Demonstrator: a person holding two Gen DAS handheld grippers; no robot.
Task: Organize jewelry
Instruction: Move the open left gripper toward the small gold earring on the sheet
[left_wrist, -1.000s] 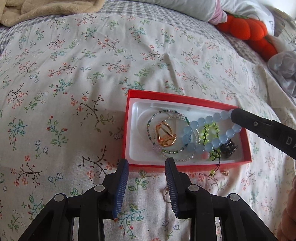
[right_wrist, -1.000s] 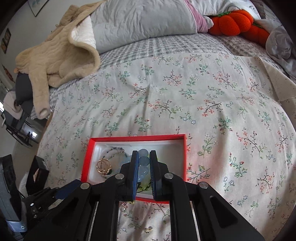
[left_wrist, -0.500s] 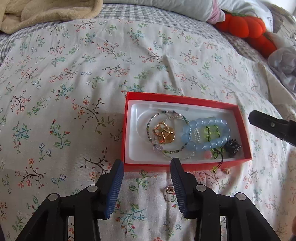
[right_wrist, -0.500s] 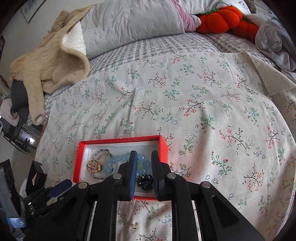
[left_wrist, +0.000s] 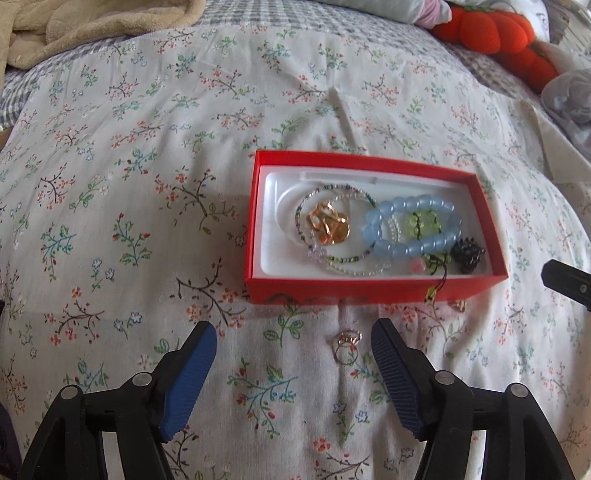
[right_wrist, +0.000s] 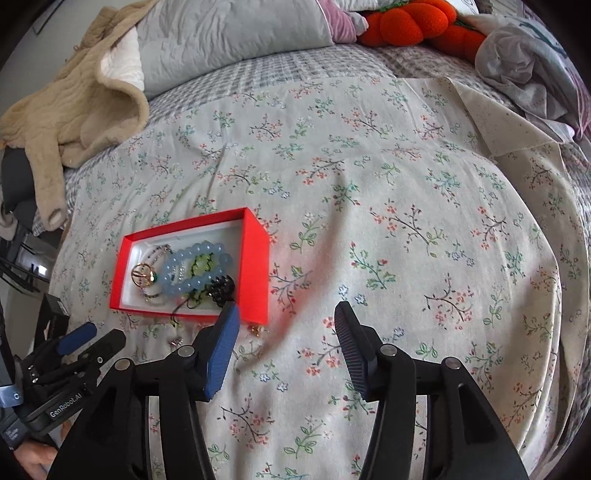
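A red box (left_wrist: 369, 288) (right_wrist: 255, 273) with a white liner lies on the floral bedspread. In it are a blue bead bracelet (left_wrist: 413, 229) (right_wrist: 195, 266), a gold piece (left_wrist: 327, 225), thin beaded strands, a green bead piece and a black clip (left_wrist: 467, 256) (right_wrist: 221, 288). A small ring (left_wrist: 345, 347) lies on the cloth in front of the box, and a small gold earring (left_wrist: 458, 304) (right_wrist: 256, 328) rests by its near right corner. My left gripper (left_wrist: 293, 363) hovers over the ring, jaws opening, nothing between them. My right gripper (right_wrist: 286, 350) is right of the box, jaws opening and empty.
A beige fleece garment (right_wrist: 70, 110) and a grey pillow (right_wrist: 229, 37) lie at the head of the bed. An orange plush (left_wrist: 495, 33) (right_wrist: 406, 22) and grey clothing (right_wrist: 524, 55) sit at the far right. A folded cream cloth (right_wrist: 491, 114) overlaps the bedspread.
The right gripper let go of the blue bracelet in the box, drew back to the right and spread its jaws. The left gripper's jaws widened over the ring.
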